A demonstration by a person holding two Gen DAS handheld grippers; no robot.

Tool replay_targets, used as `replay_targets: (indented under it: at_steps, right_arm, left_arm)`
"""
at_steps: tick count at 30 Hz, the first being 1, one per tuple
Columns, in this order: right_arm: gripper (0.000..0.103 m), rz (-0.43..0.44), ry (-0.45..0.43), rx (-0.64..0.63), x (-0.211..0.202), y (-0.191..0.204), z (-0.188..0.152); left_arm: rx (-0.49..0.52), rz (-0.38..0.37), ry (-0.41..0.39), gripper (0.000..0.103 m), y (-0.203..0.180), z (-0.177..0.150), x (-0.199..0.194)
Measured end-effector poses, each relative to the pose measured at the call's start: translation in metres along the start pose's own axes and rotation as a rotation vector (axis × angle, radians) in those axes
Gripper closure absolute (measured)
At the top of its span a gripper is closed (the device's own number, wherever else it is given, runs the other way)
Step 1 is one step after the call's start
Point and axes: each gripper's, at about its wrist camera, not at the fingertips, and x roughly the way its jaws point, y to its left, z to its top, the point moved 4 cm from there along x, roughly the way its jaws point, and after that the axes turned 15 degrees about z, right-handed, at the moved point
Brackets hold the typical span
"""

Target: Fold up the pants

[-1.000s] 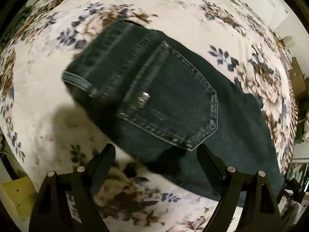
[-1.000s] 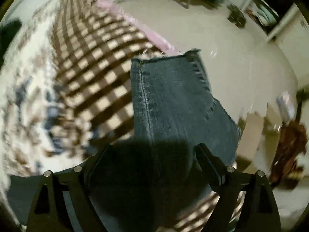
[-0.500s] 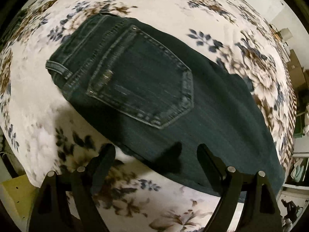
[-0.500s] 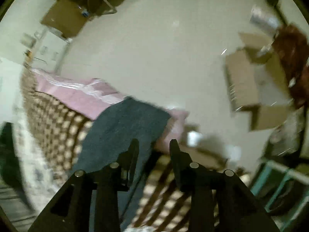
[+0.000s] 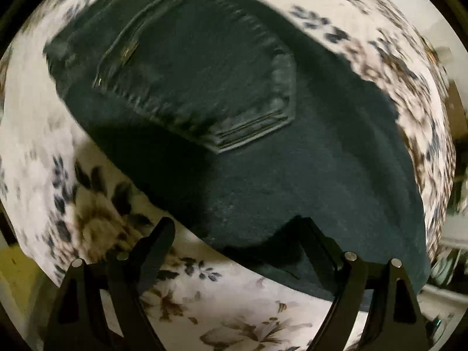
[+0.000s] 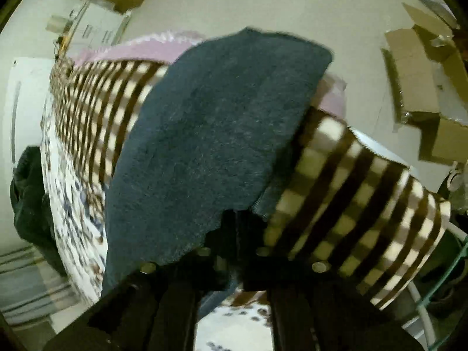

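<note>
Left wrist view: dark jeans lie flat on a floral bedspread, back pocket up. The left gripper is spread wide and holds nothing, poised over the near edge; closing there could catch only one layer.

Right wrist view: the right gripper is pinched on the lifted jeans leg above a checked blanket; the hold looks shallow and might slip. Open cardboard boxes stand on the floor, contents unclear.
</note>
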Motion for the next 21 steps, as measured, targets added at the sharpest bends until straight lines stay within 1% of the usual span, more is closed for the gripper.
replay_targets:
  at_steps: [2,3,5,7,9,10,12,13,15,16,17,19,20,21]
  right_arm:
    - [0.102,-0.014,-0.029,-0.032,-0.015,0.003,-0.004]
    - [0.102,-0.016,-0.034,-0.037,-0.022,0.003,-0.008]
    - [0.102,-0.043,-0.034,-0.049,-0.028,0.003,-0.013]
    - [0.102,-0.068,0.007,-0.05,-0.031,-0.005,-0.008]
    - [0.101,-0.065,0.075,-0.031,-0.017,-0.012,-0.005]
    - [0.101,-0.068,0.078,-0.015,-0.017,-0.015,-0.003]
    - [0.099,-0.023,0.088,-0.002,-0.017,-0.01,-0.009]
    - [0.097,0.014,0.109,-0.003,-0.015,-0.004,-0.016]
    - [0.077,0.045,0.15,-0.002,-0.008,0.001,-0.03]
    - [0.061,0.061,0.171,0.009,0.001,0.003,-0.038]
    - [0.059,0.075,0.184,0.02,0.008,0.003,-0.044]
    - [0.06,0.082,0.197,0.044,0.026,0.003,-0.053]
    - [0.07,0.071,0.171,0.044,0.031,0.003,-0.055]
    - [0.079,0.052,0.14,0.029,0.03,0.005,-0.056]
  left_arm:
    - [-0.043,-0.04,0.007,0.024,0.006,0.001,0.002]
    - [-0.052,-0.051,0.002,0.029,0.01,0.002,0.002]
    - [-0.05,-0.049,-0.007,0.03,0.015,0.002,0.001]
    - [-0.046,-0.052,-0.014,0.03,0.021,0.004,0.002]
    - [-0.058,-0.069,-0.014,0.031,0.024,0.007,0.004]
    - [-0.062,-0.082,-0.016,0.039,0.027,0.009,0.004]
    - [-0.066,-0.095,-0.019,0.044,0.03,0.011,0.008]
    - [-0.076,-0.108,-0.025,0.051,0.031,0.013,0.009]
    - [-0.093,-0.125,-0.045,0.06,0.033,0.014,0.01]
    - [-0.094,-0.131,-0.052,0.063,0.032,0.012,0.007]
    - [-0.091,-0.136,-0.059,0.065,0.034,0.01,0.006]
    - [-0.077,-0.141,-0.077,0.072,0.039,0.005,0.002]
    - [-0.072,-0.144,-0.079,0.073,0.041,0.004,0.0]
    - [-0.069,-0.147,-0.075,0.077,0.045,0.003,-0.001]
